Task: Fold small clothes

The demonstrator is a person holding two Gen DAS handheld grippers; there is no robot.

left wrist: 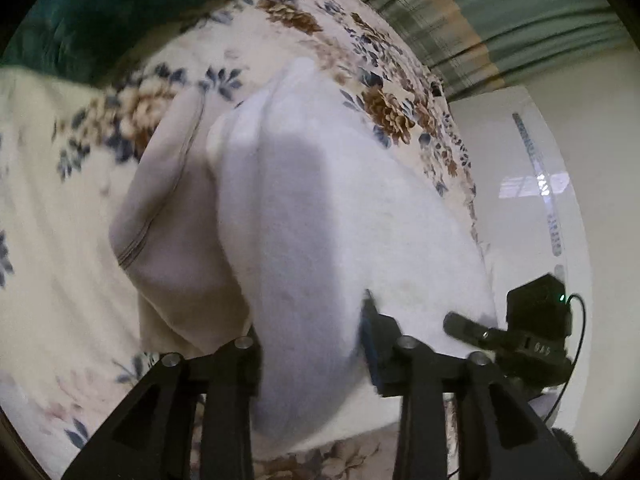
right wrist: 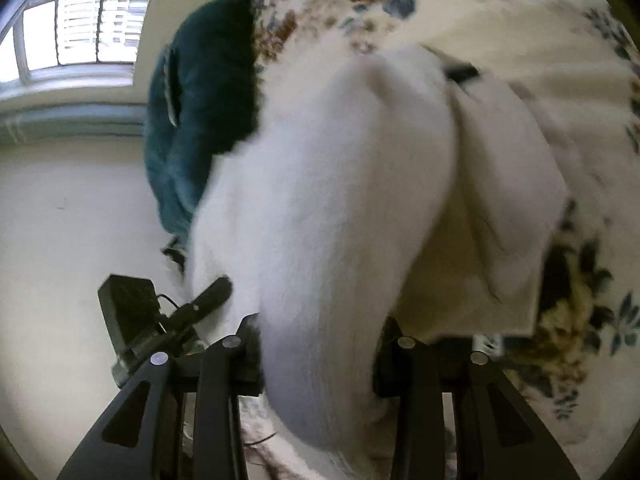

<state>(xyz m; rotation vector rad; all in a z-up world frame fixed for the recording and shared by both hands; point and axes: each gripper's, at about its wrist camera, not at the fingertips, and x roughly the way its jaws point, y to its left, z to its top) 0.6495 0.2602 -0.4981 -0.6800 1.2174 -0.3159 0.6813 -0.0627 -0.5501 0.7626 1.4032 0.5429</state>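
Note:
A white fleecy small garment (left wrist: 320,216) is lifted off the floral bedspread (left wrist: 48,184), stretched between both grippers. My left gripper (left wrist: 310,344) is shut on one edge of it; cloth bulges between the fingers. A beige folded part (left wrist: 176,208) of cloth hangs to its left. My right gripper (right wrist: 320,344) is shut on the other edge of the white garment (right wrist: 328,184), which fills the middle of the right wrist view. The right gripper's body (left wrist: 536,332) shows at the lower right of the left wrist view; the left gripper's body (right wrist: 132,312) shows at the lower left of the right wrist view.
A dark teal pillow (right wrist: 200,112) lies at the head of the bed, also in the left wrist view (left wrist: 120,8). The bed edge and pale floor (left wrist: 520,200) are to the right. A window (right wrist: 80,32) and a wall stand beyond.

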